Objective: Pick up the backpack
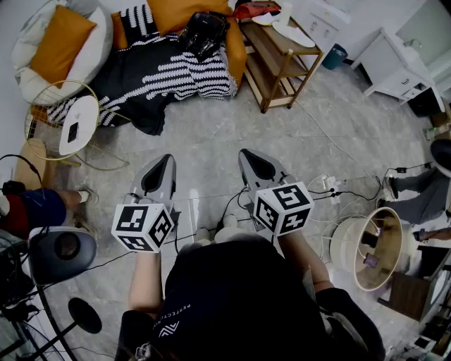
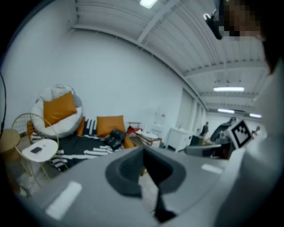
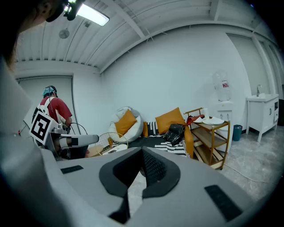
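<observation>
Holding anything?: nope. The left gripper (image 2: 143, 153) is showing its jaws pressed together with nothing pinched, and the right gripper (image 3: 143, 154) is doing the same, jaws together and empty.

Pointing where: both are aiming forward and a little downward, floating side by side over the bare floor (image 1: 211, 134), near the person's body.

Backpack spot: the black backpack (image 1: 204, 32) is sitting at the far end of the room on the striped blanket (image 1: 176, 74), leaning against an orange cushion (image 1: 176, 13). It's well apart from both grippers, with open floor lying between.

Stuff around it: a wooden rack (image 1: 271, 53) is standing just to the right of the backpack, and a round white side table (image 1: 77, 123) is sitting off to the left, nearer than the blanket.

Done so far: honestly I'm reading this as nothing yet. The backpack is lying untouched and neither gripper is reaching it.

Left to do: pretty much all of it, I'm guessing. That means crossing the floor toward the far side, opening a pair of jaws, getting them onto a strap or the top handle, then lifting. I'm not seeing from here which strap is facing up.
</observation>
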